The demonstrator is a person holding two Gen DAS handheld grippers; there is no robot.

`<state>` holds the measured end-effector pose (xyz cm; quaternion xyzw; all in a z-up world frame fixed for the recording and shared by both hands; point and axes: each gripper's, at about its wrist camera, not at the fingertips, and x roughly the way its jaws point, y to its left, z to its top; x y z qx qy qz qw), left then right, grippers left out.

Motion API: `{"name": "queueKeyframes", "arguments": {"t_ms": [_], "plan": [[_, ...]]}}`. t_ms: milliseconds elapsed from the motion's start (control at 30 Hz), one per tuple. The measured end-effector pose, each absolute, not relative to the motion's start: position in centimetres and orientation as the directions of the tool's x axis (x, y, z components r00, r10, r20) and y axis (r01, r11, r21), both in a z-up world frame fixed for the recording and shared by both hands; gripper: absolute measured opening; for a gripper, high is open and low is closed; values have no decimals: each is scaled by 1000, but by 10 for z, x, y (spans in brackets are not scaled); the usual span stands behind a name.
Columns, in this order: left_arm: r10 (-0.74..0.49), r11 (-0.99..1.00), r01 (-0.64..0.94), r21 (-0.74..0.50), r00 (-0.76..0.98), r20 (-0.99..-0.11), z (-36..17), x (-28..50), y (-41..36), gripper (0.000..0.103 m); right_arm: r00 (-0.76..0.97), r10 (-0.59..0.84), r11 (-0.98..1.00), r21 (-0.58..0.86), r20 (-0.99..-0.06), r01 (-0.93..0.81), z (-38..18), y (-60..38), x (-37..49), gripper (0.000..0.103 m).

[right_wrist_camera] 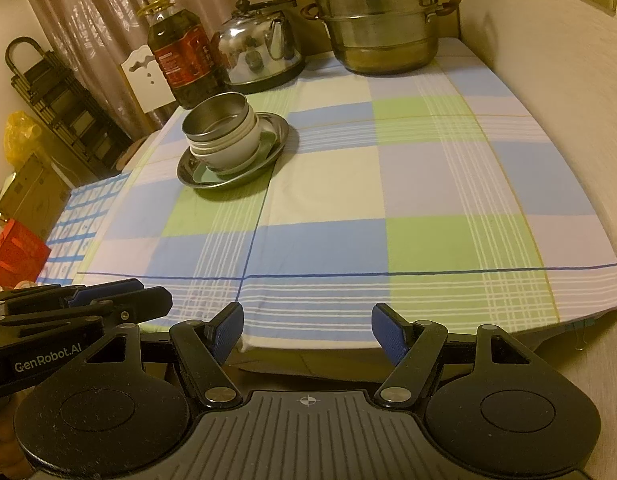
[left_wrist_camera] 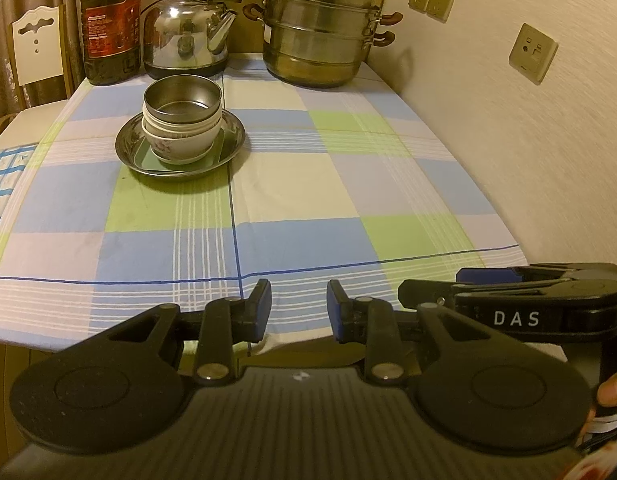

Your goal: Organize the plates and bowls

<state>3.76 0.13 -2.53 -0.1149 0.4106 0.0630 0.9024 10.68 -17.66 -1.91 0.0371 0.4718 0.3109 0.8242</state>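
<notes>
Bowls (left_wrist_camera: 183,120) sit nested, a steel one on top of white ones, on a steel plate (left_wrist_camera: 228,148) well ahead and to the left of both tools, on the checked tablecloth (left_wrist_camera: 348,184). The left gripper (left_wrist_camera: 298,308) hovers at the near table edge, jaws narrowly apart and empty. The right gripper (right_wrist_camera: 307,330) beside it stands wider, also empty. Beyond the stack stand an oil bottle (left_wrist_camera: 110,28), a kettle (left_wrist_camera: 188,34) and a steamer pot (left_wrist_camera: 320,28).

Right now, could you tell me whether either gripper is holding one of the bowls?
No: the left gripper and right gripper both hover empty near the table edge, well short of the stacked bowls.
</notes>
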Motion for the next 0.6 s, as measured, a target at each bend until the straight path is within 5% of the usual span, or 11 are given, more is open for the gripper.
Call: {"name": "queueKeyframes", "arguments": {"t_ms": [600], "plan": [[34,965,-217,-148,663,-748,-21,42,-1,26,361,548,804,355,-755,-478,-19,-177,107,71]]}}
